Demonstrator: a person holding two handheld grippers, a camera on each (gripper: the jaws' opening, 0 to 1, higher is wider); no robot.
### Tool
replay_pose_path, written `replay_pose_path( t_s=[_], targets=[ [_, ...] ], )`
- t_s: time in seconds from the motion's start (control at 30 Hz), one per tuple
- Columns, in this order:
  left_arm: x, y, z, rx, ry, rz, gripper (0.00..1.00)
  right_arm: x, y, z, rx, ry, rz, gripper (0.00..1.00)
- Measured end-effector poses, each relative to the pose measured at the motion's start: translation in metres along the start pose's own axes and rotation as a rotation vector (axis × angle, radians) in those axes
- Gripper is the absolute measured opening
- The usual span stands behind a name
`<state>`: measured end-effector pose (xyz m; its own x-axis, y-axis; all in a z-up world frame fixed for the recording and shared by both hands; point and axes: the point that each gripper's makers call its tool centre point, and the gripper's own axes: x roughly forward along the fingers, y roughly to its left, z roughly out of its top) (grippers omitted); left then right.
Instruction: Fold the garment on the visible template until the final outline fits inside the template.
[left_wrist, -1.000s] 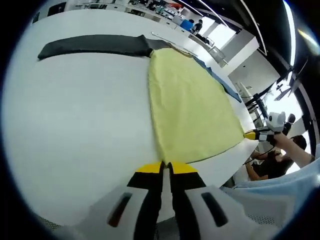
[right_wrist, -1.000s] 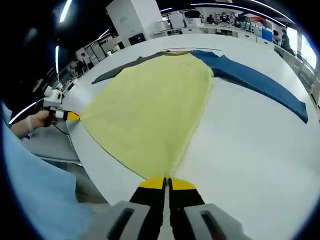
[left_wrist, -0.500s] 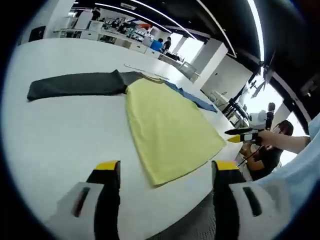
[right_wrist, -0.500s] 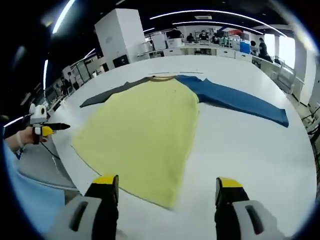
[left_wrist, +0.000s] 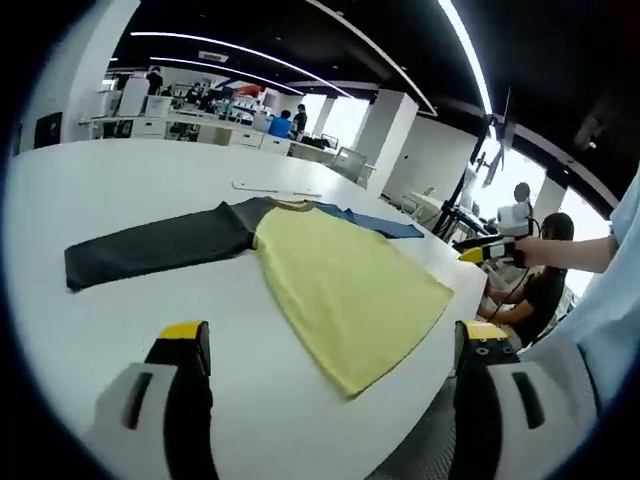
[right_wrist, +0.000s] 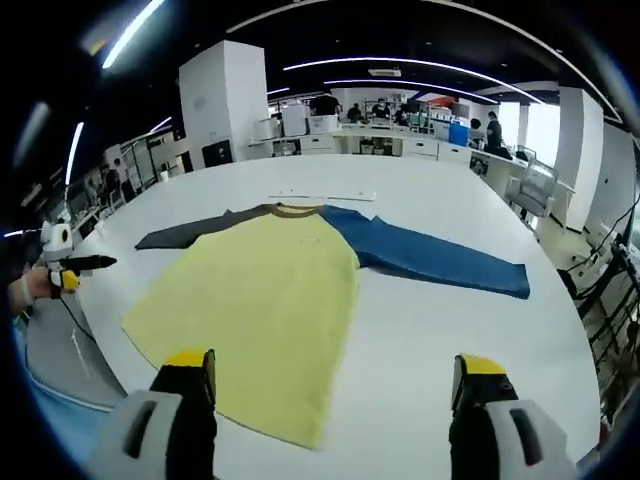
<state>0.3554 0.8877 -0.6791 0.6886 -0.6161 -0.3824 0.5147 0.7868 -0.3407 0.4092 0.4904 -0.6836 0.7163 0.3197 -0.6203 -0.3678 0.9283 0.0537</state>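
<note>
A long-sleeved shirt lies flat on the white table (right_wrist: 440, 330). Its body is yellow (right_wrist: 262, 300) (left_wrist: 350, 285), one sleeve dark grey (left_wrist: 150, 245) (right_wrist: 190, 232), the other blue (right_wrist: 430, 262) (left_wrist: 378, 224). My left gripper (left_wrist: 335, 345) hovers open above the table, short of the hem, nothing between its yellow-tipped jaws. My right gripper (right_wrist: 335, 375) is also open and empty, above the hem's other corner. Each gripper appears in the other's view: the right gripper (left_wrist: 485, 250) at the right edge, the left gripper (right_wrist: 70, 270) at the left edge, each in a hand.
A thin pale strip (right_wrist: 322, 195) (left_wrist: 275, 188) lies on the table beyond the collar. Desks, equipment and people stand far behind. A person sits past the table edge (left_wrist: 535, 290). The table rim curves close on the near side.
Both grippers were shut on the hem corners; they opened, let the hem drop flat, and have pulled back and up from the shirt.
</note>
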Motion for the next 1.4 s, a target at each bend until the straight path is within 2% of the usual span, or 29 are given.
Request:
replay_pose_path(
  t_s=[0.13, 0.23, 0.3, 0.37, 0.4, 0.47, 0.5, 0.6, 0.63, 0.73, 0.8, 0.9, 0.93, 0.97, 1.0, 1.13, 1.2, 1.3, 1.4],
  targets=[
    [0.002, -0.001, 0.003, 0.002, -0.002, -0.001, 0.98, 0.004, -0.014, 0.002, 0.038, -0.008, -0.019, 0.99],
    [0.004, -0.003, 0.007, 0.027, -0.018, 0.000, 0.95, 0.010, -0.033, 0.010, 0.071, -0.031, -0.039, 0.98],
    [0.005, -0.002, 0.021, 0.052, -0.089, 0.011, 0.93, 0.014, -0.049, 0.015, 0.086, -0.040, -0.052, 0.97],
    [0.007, 0.001, 0.023, -0.008, -0.086, 0.039, 0.94, 0.022, -0.071, 0.021, 0.105, -0.053, -0.066, 0.94],
    [0.008, 0.002, 0.024, -0.014, -0.088, 0.047, 0.93, 0.027, -0.089, 0.024, 0.126, -0.059, -0.084, 0.93],
    [0.010, 0.002, 0.033, -0.022, -0.125, 0.053, 0.91, 0.032, -0.115, 0.031, 0.167, -0.093, -0.127, 0.89],
    [0.013, 0.004, 0.033, -0.038, -0.117, 0.066, 0.91, 0.036, -0.132, 0.036, 0.204, -0.128, -0.150, 0.87],
    [0.017, 0.006, 0.034, -0.041, -0.099, 0.089, 0.90, 0.041, -0.170, 0.040, 0.304, -0.162, -0.216, 0.84],
    [0.018, 0.005, 0.036, -0.043, -0.095, 0.094, 0.89, 0.044, -0.183, 0.039, 0.311, -0.160, -0.233, 0.83],
    [0.016, 0.006, 0.043, -0.054, -0.102, 0.113, 0.88, 0.050, -0.200, 0.032, 0.274, -0.115, -0.262, 0.77],
    [0.014, 0.011, 0.051, -0.064, -0.121, 0.140, 0.88, 0.055, -0.209, 0.033, 0.295, -0.121, -0.265, 0.73],
    [0.012, 0.016, 0.053, -0.069, -0.127, 0.172, 0.85, 0.060, -0.221, 0.032, 0.312, -0.119, -0.290, 0.67],
    [0.011, 0.019, 0.051, -0.077, -0.118, 0.187, 0.83, 0.072, -0.239, 0.033, 0.322, -0.116, -0.298, 0.63],
    [0.010, 0.019, 0.051, -0.077, -0.118, 0.191, 0.81, 0.075, -0.245, 0.032, 0.327, -0.111, -0.305, 0.59],
    [0.009, 0.018, 0.052, -0.082, -0.123, 0.197, 0.79, 0.080, -0.259, 0.030, 0.340, -0.113, -0.307, 0.56],
    [0.004, 0.019, 0.053, -0.109, -0.125, 0.224, 0.80, 0.096, -0.295, 0.023, 0.355, -0.105, -0.327, 0.53],
    [0.001, 0.019, 0.057, -0.114, -0.135, 0.241, 0.80, 0.101, -0.306, 0.022, 0.373, -0.111, -0.326, 0.51],
    [0.001, 0.021, 0.055, -0.121, -0.127, 0.260, 0.79, 0.108, -0.316, 0.013, 0.382, -0.085, -0.326, 0.39],
    [0.002, 0.020, 0.053, -0.128, -0.122, 0.263, 0.78, 0.111, -0.319, 0.006, 0.382, -0.070, -0.323, 0.32]
  ],
)
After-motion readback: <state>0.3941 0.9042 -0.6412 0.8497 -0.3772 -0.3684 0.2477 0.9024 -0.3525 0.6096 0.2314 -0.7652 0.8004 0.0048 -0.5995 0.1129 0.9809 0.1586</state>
